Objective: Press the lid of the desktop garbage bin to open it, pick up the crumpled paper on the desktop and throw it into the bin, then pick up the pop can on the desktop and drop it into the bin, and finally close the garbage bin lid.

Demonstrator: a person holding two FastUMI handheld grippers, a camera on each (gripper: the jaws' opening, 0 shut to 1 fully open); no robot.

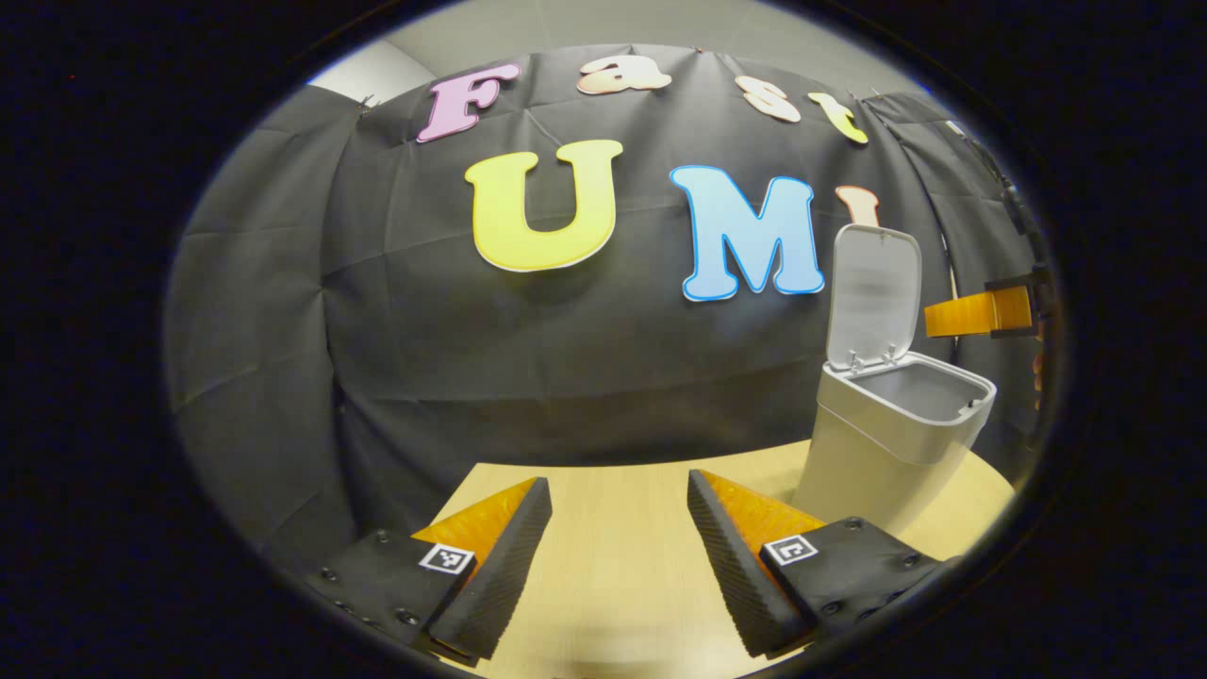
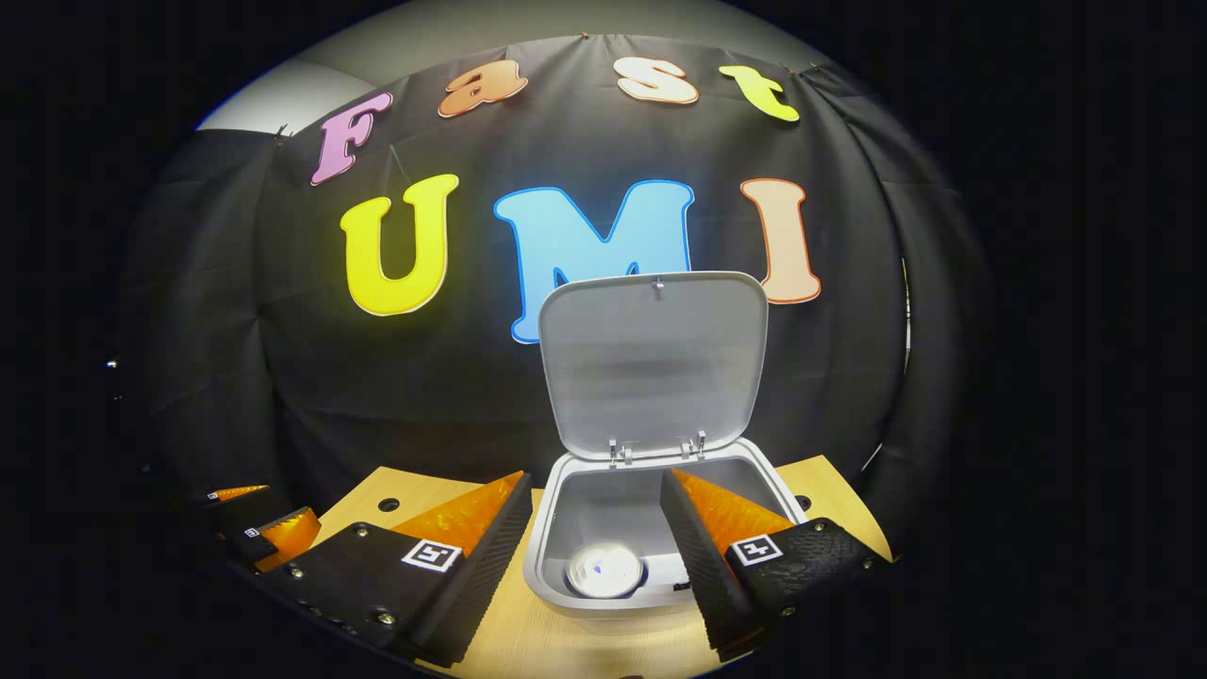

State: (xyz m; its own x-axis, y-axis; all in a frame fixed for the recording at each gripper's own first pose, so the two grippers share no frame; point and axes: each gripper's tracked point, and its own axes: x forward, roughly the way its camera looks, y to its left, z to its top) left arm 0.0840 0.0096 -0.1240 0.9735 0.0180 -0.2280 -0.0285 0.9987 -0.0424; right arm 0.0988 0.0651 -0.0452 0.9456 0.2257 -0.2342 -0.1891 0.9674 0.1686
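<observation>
Garbage bin (image 2: 651, 556): stands at the far right edge of the surface (image 1: 613, 566); lid (image 2: 653, 363) upright, fully open. Pop can (image 2: 603, 571): apparently inside, on the bin floor; paper not discernible.

Right claw (image 2: 594, 538): spread, empty, poised over the bin mouth. Left claw (image 1: 618, 547): spread, empty, above bare surface.

Step judged: close lid. Advice: reach behind the lid's top edge, tip it forward, press until latched.

Lighting's pretty dim on my end, heavy fisheye bending at the edges, lid (image 1: 872, 294) looks motion-blurred, and the pop can (image 2: 604, 571) glares white inside the bin (image 2: 603, 514).
</observation>
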